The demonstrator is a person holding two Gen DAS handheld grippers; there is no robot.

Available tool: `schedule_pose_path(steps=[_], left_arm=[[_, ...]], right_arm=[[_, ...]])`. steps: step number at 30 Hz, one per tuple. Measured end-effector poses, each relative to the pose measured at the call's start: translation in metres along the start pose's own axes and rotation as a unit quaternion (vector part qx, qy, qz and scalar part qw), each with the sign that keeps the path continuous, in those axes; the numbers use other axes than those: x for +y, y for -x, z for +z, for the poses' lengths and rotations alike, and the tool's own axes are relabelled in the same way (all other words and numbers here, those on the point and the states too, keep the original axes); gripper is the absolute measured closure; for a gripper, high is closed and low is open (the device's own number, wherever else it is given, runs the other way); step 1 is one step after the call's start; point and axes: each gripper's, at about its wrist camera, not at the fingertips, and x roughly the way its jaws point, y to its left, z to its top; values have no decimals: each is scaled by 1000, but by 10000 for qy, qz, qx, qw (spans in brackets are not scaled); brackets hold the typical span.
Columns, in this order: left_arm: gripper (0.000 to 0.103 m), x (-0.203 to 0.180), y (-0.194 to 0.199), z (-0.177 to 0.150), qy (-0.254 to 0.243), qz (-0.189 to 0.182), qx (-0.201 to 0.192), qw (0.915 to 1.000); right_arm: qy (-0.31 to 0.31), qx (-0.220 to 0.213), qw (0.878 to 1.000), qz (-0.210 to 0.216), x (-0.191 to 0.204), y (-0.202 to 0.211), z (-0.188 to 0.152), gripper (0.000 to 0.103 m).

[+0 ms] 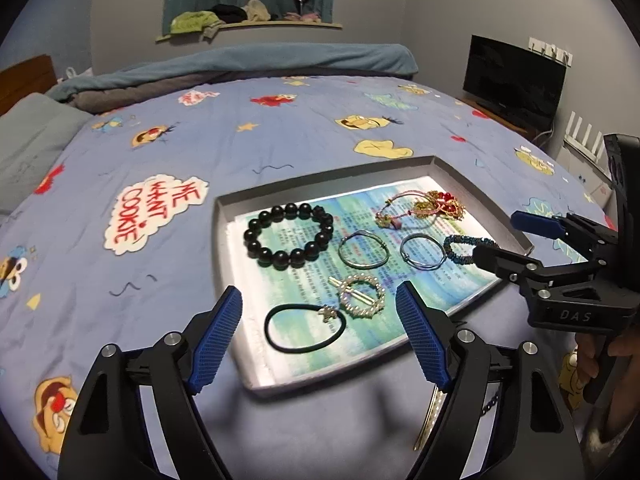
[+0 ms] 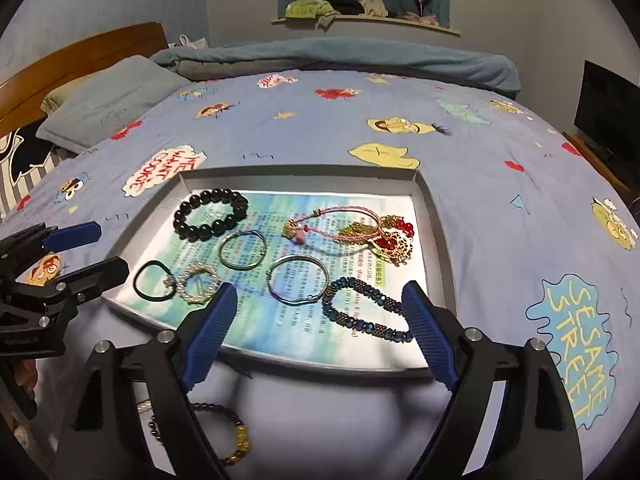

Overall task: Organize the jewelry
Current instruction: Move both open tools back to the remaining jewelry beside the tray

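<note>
Both hand-held grippers stand released and empty — the dark beaded bracelet with gold charm [image 2: 218, 436] lies on the bed short of the tray [image 2: 438, 216], beneath the right hand-held gripper [image 2: 316, 320], nearer than the left hand-held gripper [image 1: 320, 332].

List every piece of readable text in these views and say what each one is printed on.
"ME WANT COOKIE": white cloud patch on the blue bedsheet.
"SESAME STREET": blue cloud patch on the same bedsheet.
"DAS": body of the right gripper, seen from the left wrist.
Printed sheet lining the grey tray: dense lines of small print, too small to read.
</note>
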Motion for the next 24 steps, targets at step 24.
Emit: schedule_pose_path(steps=[24], left_arm=[[10, 21, 35, -25, 283, 462, -311, 9980]], right_arm=[[97, -642, 9974, -321, 8, 37, -24, 6]])
